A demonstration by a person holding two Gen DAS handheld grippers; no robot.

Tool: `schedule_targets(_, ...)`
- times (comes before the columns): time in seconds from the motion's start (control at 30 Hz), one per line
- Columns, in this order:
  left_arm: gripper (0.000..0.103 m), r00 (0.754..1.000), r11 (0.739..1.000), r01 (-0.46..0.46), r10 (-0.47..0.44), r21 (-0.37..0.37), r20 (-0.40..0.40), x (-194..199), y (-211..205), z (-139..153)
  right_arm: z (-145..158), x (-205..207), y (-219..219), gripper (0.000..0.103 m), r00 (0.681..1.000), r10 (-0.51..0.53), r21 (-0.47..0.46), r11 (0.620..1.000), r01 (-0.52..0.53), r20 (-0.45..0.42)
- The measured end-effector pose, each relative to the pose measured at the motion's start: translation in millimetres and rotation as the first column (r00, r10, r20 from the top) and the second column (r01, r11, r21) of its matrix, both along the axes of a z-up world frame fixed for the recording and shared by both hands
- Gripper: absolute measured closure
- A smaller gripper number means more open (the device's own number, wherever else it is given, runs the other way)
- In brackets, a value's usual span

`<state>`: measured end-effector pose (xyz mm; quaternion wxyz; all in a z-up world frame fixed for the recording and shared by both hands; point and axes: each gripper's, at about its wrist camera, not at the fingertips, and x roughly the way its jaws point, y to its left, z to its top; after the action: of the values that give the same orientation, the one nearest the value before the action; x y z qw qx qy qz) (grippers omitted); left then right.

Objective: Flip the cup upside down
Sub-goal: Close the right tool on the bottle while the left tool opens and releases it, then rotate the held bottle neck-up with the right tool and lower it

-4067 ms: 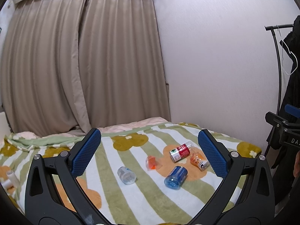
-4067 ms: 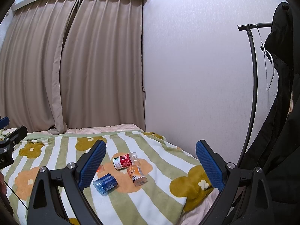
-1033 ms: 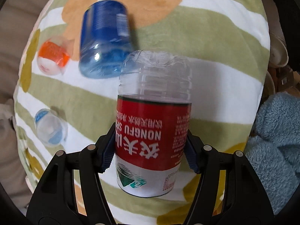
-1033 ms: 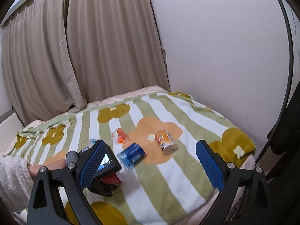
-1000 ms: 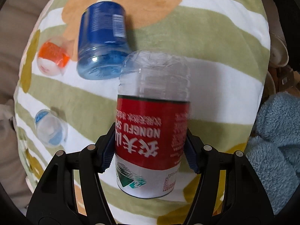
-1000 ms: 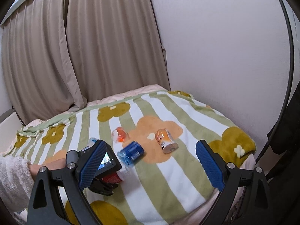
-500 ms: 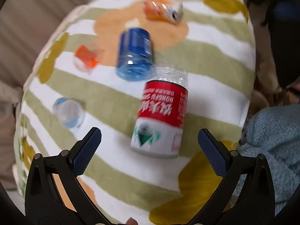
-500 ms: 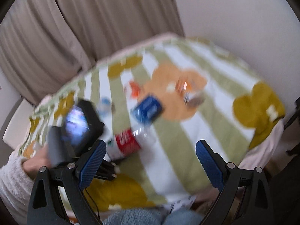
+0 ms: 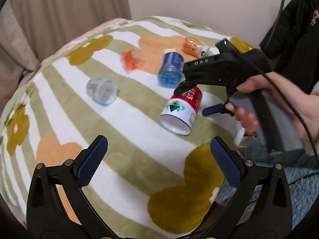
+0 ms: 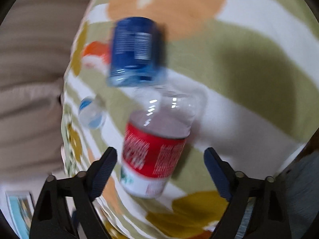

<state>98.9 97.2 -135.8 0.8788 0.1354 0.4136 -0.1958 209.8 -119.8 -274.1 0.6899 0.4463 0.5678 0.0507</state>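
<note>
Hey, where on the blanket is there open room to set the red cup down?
Nearest the left gripper, the striped blanket lies bare up to the red cup. A strip between the clear cup and the red cup is free too. Farther back it is crowded: blue cup, orange cup and orange bottle, with the right gripper over the red cup.

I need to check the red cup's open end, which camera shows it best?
The left wrist view: the red cup lies sharp, its open rim facing the camera. The right wrist view shows it blurred between that gripper's open fingers, rim hidden.
</note>
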Motion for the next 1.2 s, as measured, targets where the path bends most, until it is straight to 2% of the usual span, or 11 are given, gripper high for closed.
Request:
schedule_targets(0.1, 0.001, 1.000, 0.999, -0.011, 0.011, -0.040, 0.002, -4.8, 11.3, 2.2, -3.1, 1.2, 1.0, 0.042, 1.000, -0.013, 0.052, 0.999, 0.011, 0.024)
schedule_targets(0.27, 0.001, 1.000, 0.994, -0.007, 0.007, -0.105, -0.001, -7.0, 18.7, 3.3, 17.7, 5.2, 2.9, 0.044, 0.994, 0.087, -0.004, 0.996, -0.087, 0.061)
schedule_targets(0.33, 0.001, 1.000, 0.992, -0.007, 0.006, -0.129, -0.005, -7.6, 19.7, 4.2, 28.2, 7.6, 8.9, 0.044, 0.981, 0.183, -0.060, 0.982, -0.179, 0.067)
schedule_targets(0.4, 0.001, 1.000, 0.989, -0.007, 0.007, -0.146, -0.002, -9.2, 21.3, 6.1, 41.3, 13.9, 24.9, 0.044, 0.933, 0.357, -0.149, 0.926, -0.346, 0.052)
schedule_targets(0.47, 0.001, 1.000, 0.988, -0.020, 0.021, -0.153, 0.010, -10.6, 22.7, 8.7, 55.3, 21.3, 43.0, 0.044, 0.844, 0.536, -0.288, 0.807, -0.516, -0.011)
schedule_targets(0.6, 0.001, 0.998, 0.979, -0.045, 0.051, -0.200, 0.025, -14.0, 24.3, 12.6, 66.0, 35.4, 76.7, 0.044, 0.645, 0.727, -0.516, 0.468, -0.717, -0.236)
schedule_targets(0.77, 0.001, 0.997, 0.966, -0.067, 0.073, -0.248, 0.015, -19.6, 23.3, 10.0, 60.1, 39.6, 127.2, 0.044, 0.412, 0.809, -0.656, 0.044, -0.753, -0.419)
schedule_targets(0.87, 0.001, 0.995, 0.967, -0.084, 0.093, -0.240, 0.026, -22.9, 20.7, 8.6, 50.6, 32.9, 148.8, 0.044, 0.294, 0.830, -0.652, -0.108, -0.750, -0.475)
schedule_targets(1.0, 0.001, 0.992, 0.965, -0.103, 0.116, -0.241, 0.040, -26.6, 19.3, 9.7, 41.0, 30.0, 159.8, 0.039, 0.258, 0.823, -0.660, -0.178, -0.729, -0.507)
schedule_targets(1.1, 0.001, 0.991, 0.964, -0.110, 0.126, -0.240, 0.053, -29.6, 19.9, 11.1, 45.6, 35.7, 157.6, 0.033, 0.272, 0.833, -0.671, -0.151, -0.726, -0.482)
schedule_targets(1.2, 0.001, 0.989, 0.965, -0.119, 0.136, -0.235, 0.062, -31.2, 21.1, 11.3, 65.3, 44.0, 151.7, 0.033, 0.304, 0.855, -0.682, -0.077, -0.728, -0.420)
